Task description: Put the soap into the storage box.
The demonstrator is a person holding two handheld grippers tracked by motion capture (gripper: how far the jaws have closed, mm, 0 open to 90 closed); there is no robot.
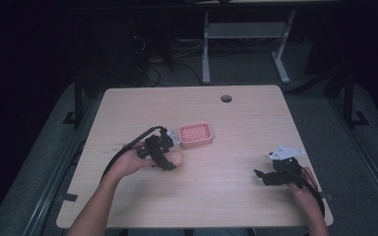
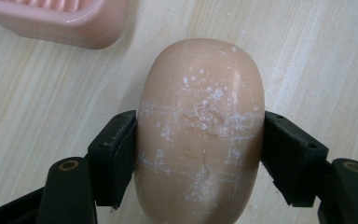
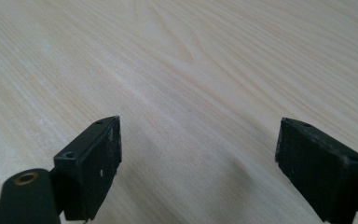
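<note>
Soap (image 2: 200,130), a tan oval bar flecked white, sits clamped between the left gripper (image 2: 199,156) jaws, which press its two sides over the wooden table (image 1: 226,196). A pink soap dish (image 2: 65,21) lies just beyond those jaws. Right gripper (image 3: 198,163) jaws stand wide apart, holding nothing.

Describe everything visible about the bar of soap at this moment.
The soap is a smooth, rounded oval bar, peach-tan, scuffed with white flecks and faint scratches on top. The left tool clamps it across its sides, both jaws pressed against it. It sits low over the wooden table, just in front of the pink slotted soap dish.
</note>
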